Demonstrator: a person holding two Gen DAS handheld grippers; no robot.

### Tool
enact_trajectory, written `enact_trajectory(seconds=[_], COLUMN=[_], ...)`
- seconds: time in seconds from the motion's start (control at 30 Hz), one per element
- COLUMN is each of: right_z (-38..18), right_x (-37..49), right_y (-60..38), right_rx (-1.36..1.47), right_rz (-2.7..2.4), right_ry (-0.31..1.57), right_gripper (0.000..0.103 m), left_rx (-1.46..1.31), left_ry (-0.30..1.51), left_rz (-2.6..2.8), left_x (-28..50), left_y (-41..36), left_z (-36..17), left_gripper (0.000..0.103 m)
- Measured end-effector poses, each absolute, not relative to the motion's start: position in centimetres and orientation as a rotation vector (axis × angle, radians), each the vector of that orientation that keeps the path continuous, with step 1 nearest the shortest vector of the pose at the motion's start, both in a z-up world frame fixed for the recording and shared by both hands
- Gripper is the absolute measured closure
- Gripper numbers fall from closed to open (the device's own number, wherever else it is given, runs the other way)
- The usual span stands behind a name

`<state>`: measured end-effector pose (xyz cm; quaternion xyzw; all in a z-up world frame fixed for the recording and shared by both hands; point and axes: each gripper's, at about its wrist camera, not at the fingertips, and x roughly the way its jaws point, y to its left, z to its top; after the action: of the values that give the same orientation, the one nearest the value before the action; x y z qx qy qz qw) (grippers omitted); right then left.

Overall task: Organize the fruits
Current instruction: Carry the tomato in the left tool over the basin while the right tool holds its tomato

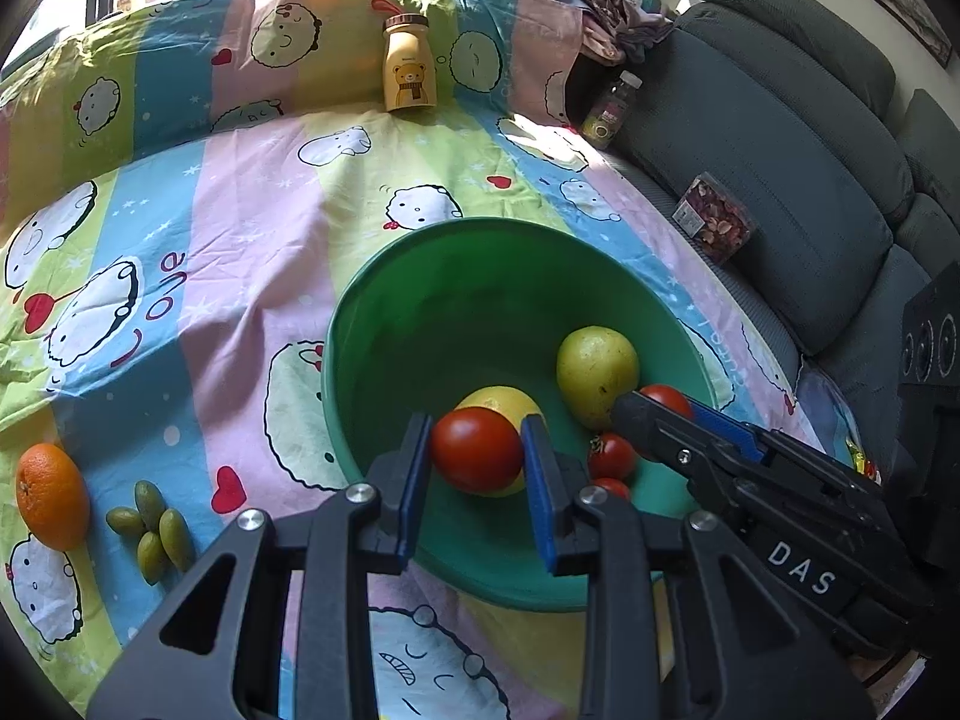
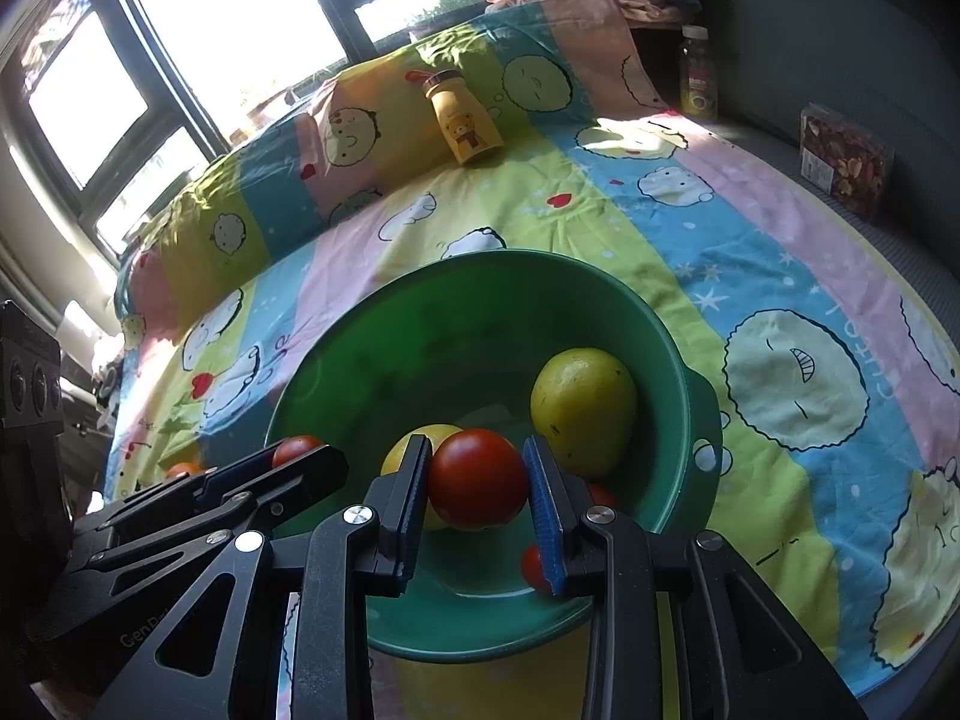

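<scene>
As seen from the left wrist:
Left gripper (image 1: 477,450): clamped on a red tomato (image 1: 476,449), both pads pressed against its sides, held over the near part of the green bowl (image 1: 384,312).
Right gripper (image 1: 657,405): enters from the right, clamped on a second tomato (image 1: 666,399), just above the bowl's right side.
Bowl contents: a yellow-green pear (image 1: 597,369) at the right wall, a yellow fruit (image 1: 501,399) behind the held tomato, two small tomatoes (image 1: 612,456) on the floor.
Sheet (image 1: 240,240): an orange (image 1: 51,495) and a cluster of green olives (image 1: 153,525) lie near its left edge, well apart from the bowl; a yellow bear bottle (image 1: 408,66) stands at the far fold.

As seen from the right wrist:
Right gripper (image 2: 478,480): clamped on its tomato (image 2: 478,478) over the bowl (image 2: 672,348).
Left gripper (image 2: 303,456): enters from the left at the bowl's left rim, clamped on its tomato (image 2: 294,449).
Pear (image 2: 583,411): against the bowl's right wall.
Yellow fruit (image 2: 399,450): partly hidden behind the left finger.
</scene>
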<state>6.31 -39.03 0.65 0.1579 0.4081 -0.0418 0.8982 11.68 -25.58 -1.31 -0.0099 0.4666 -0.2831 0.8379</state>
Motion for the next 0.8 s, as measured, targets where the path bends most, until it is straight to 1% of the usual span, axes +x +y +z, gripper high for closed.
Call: enact_trajectory(seconds=[0.8], right_z=[-0.3], right_x=[6.8], right_y=[-39.2], right_rx=[0.313], right_rz=[-0.114], right_ry=[0.879], right_gripper=[0.070], left_rx=[-0.006], left_ry=[1.031], left_rz=[-0.585], left_x=[12.1], left_y=[-26.2], left_z=[-2.5], left_gripper=[0.073])
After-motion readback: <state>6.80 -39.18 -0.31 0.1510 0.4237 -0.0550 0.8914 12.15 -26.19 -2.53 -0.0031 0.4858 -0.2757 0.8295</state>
